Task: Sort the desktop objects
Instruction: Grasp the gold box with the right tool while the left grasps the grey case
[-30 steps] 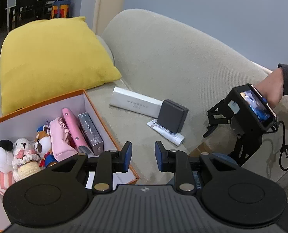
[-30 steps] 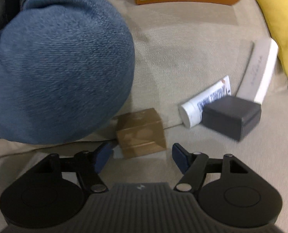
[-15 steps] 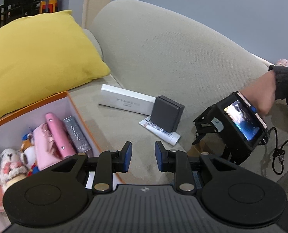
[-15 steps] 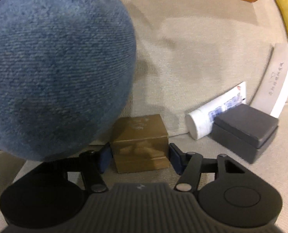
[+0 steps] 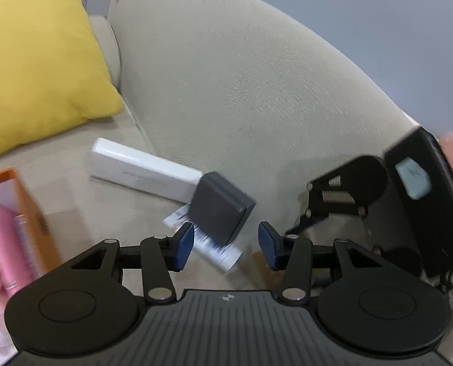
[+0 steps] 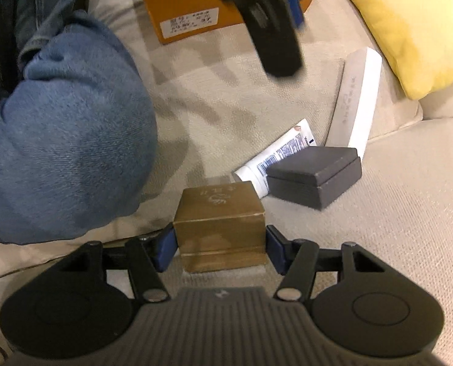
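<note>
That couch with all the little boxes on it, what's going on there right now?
A person is sorting small items on a beige sofa with a handheld gripper in each hand. The right gripper has its fingers on both sides of a gold box. The left gripper is open and empty, pointed at a dark grey box lying on a white tube beside a long white box. An orange box already holds pink items.

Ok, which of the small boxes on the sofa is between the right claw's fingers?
The gold cardboard cube, clamped in the right claw. The dark grey box lies apart, on the white tube.
</note>
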`<action>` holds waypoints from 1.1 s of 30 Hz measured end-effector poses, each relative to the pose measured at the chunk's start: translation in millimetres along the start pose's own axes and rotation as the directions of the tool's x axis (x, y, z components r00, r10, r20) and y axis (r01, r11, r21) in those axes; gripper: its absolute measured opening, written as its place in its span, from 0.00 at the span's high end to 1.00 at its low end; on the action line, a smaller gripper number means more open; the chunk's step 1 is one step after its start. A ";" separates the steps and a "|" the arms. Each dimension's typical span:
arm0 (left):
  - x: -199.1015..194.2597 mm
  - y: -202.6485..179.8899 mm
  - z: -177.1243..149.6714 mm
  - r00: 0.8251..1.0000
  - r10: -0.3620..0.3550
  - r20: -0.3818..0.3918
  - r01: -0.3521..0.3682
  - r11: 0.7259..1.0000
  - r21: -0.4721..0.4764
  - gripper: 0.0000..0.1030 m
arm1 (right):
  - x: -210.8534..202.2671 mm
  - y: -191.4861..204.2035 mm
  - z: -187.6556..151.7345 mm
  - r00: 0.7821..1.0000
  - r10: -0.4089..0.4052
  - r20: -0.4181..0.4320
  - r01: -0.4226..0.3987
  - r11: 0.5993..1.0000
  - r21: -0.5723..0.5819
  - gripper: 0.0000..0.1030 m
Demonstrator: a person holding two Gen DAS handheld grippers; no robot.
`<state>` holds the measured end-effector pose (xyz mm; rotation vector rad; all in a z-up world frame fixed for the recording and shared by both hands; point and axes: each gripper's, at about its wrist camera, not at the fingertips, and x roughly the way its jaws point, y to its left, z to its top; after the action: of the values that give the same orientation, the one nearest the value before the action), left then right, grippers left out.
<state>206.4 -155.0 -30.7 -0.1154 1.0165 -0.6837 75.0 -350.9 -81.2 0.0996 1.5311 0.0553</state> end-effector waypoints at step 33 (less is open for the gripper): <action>129.0 17.0 46.2 0.971 0.029 -0.237 -0.077 0.978 -0.194 0.46 | -2.1 -39.9 26.1 0.978 0.209 0.019 -0.208 0.950 0.235 0.39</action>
<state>295.8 -225.9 -108.4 -0.1871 1.3110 -0.5518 99.9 -391.6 -82.1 0.4518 1.5241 0.0414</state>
